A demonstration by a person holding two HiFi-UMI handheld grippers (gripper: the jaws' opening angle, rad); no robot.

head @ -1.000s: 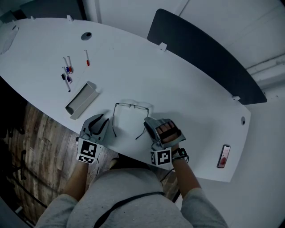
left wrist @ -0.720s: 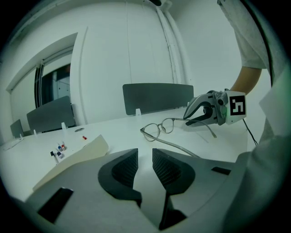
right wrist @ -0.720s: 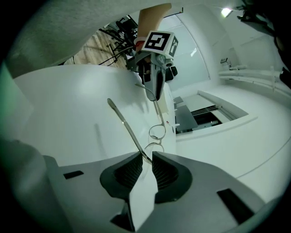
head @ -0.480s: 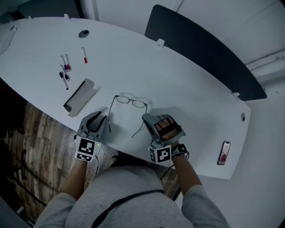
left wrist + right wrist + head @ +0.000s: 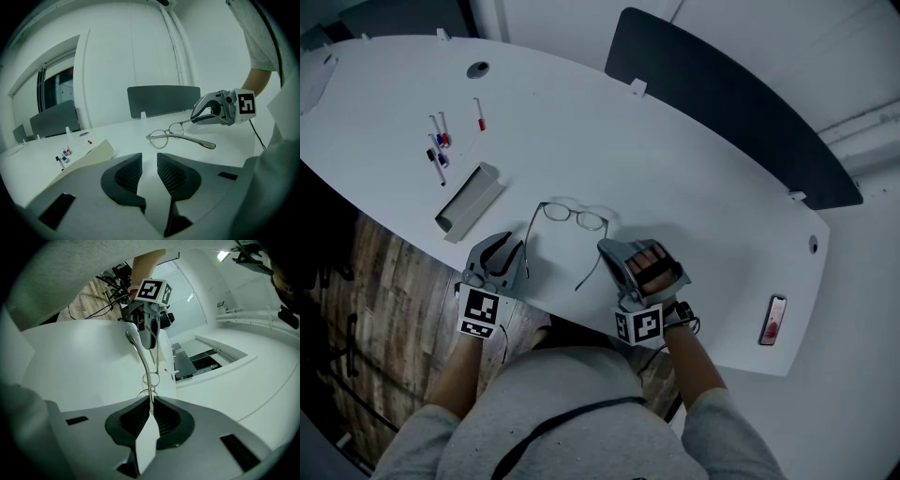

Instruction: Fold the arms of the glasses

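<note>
Now, my right gripper (image 5: 607, 251) just closing, pinching one arm (image 5: 146, 367) of the glasses (image 5: 570, 216) at their four o'clock, left gripper (image 5: 149, 161) parted, empty, at eight o'clock.

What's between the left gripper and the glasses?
Only bare table. In the left gripper view, the left gripper has open, empty jaws facing the glasses, with nothing in the gap.

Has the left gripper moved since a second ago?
No. In the head view the left gripper keeps its place just below the tray.
</note>
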